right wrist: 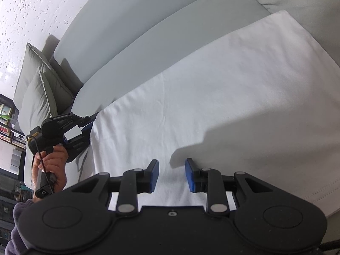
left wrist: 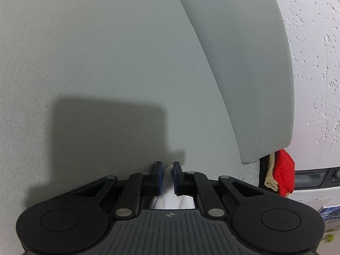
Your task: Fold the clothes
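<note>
A white garment [right wrist: 212, 97] lies spread flat on the grey sofa seat [right wrist: 148, 48]. My right gripper [right wrist: 171, 175] hovers over its near part with the blue pads apart and nothing between them. My left gripper [left wrist: 167, 177] has its blue pads close together on a fold of the white garment [left wrist: 167, 193] at its edge. In the right wrist view the left gripper [right wrist: 88, 127] is at the garment's left edge, held by a hand [right wrist: 50, 165].
The sofa backrest [right wrist: 127, 17] runs behind the seat, with grey cushions [right wrist: 40, 85] at its left end. A speckled white wall [left wrist: 314, 63] stands behind. Red and beige clothes [left wrist: 280, 176] hang past the sofa end. Shelves [right wrist: 8, 127] are at the left.
</note>
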Tool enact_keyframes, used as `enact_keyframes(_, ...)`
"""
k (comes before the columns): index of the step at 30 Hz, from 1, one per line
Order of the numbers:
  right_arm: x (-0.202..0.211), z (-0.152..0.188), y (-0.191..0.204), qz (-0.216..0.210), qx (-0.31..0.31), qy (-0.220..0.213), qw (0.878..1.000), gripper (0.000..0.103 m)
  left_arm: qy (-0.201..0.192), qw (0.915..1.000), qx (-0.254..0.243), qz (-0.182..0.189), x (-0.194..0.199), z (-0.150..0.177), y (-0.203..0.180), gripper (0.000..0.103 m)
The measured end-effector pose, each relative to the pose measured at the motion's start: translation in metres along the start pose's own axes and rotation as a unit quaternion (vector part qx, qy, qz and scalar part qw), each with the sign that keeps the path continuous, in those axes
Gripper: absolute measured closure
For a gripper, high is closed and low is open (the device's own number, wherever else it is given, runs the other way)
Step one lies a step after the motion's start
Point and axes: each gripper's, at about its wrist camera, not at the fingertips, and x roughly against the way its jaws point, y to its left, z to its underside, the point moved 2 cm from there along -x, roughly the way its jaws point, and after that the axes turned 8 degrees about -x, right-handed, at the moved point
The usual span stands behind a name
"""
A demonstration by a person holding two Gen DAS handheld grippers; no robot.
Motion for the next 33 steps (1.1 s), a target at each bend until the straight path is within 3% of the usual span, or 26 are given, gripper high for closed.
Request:
enact_keyframes(1, 0.0, 0.0, 0.0, 0.0, 0.0, 0.0, 1.0, 0.076, -0.002, 1.0, 0.002, -0.002, 0.0, 0.0, -0.001, 0.085)
enact_keyframes(4, -0.001, 0.001, 0.0, -0.001, 0.001, -0.001, 1.0, 0.076, -0.003, 1.0, 0.002, -0.005, 0.001, 0.0, -0.003, 0.083)
enact_keyframes(12, -0.001, 0.002, 0.001, 0.0, 0.003, -0.003, 1.0, 0.076, -0.004, 1.0, -0.001, -0.002, -0.003, 0.001, -0.005, 0.096)
enact_keyframes(17, -0.001, 0.002, 0.001, 0.0, 0.002, -0.003, 1.0, 0.076, -0.046, 0.998, -0.03, -0.031, 0.018, 0.003, -0.006, 0.102)
enact_keyframes(20, -0.001, 0.003, 0.001, 0.0, 0.003, -0.003, 1.0, 0.076, -0.085, 0.9921, -0.067, -0.063, 0.03, 0.007, -0.02, 0.102)
enact_keyframes(21, -0.001, 0.003, 0.001, 0.0, 0.004, -0.003, 1.0, 0.076, -0.105, 0.9858, -0.094, -0.092, 0.034, 0.009, -0.028, 0.102)
enact_keyframes(23, -0.001, 0.003, 0.001, 0.0, 0.003, -0.003, 1.0, 0.076, -0.15, 0.9607, -0.165, -0.165, 0.042, 0.015, -0.047, 0.103)
enact_keyframes(24, -0.001, 0.003, 0.001, 0.0, 0.003, -0.003, 1.0, 0.076, -0.159, 0.9561, -0.174, -0.174, 0.048, 0.015, -0.047, 0.103)
enact_keyframes(28, -0.001, 0.003, 0.001, 0.0, 0.006, -0.003, 1.0, 0.076, -0.167, 0.96, -0.16, -0.158, 0.072, 0.011, -0.032, 0.103)
enact_keyframes(31, -0.001, 0.003, 0.0, -0.002, 0.006, -0.003, 1.0, 0.076, -0.161, 0.9584, -0.167, -0.167, 0.073, 0.015, -0.038, 0.097)
enact_keyframes(33, 0.001, 0.003, -0.001, -0.006, 0.005, -0.004, 1.0, 0.076, -0.153, 0.96, -0.18, -0.15, 0.072, 0.023, -0.05, 0.097)
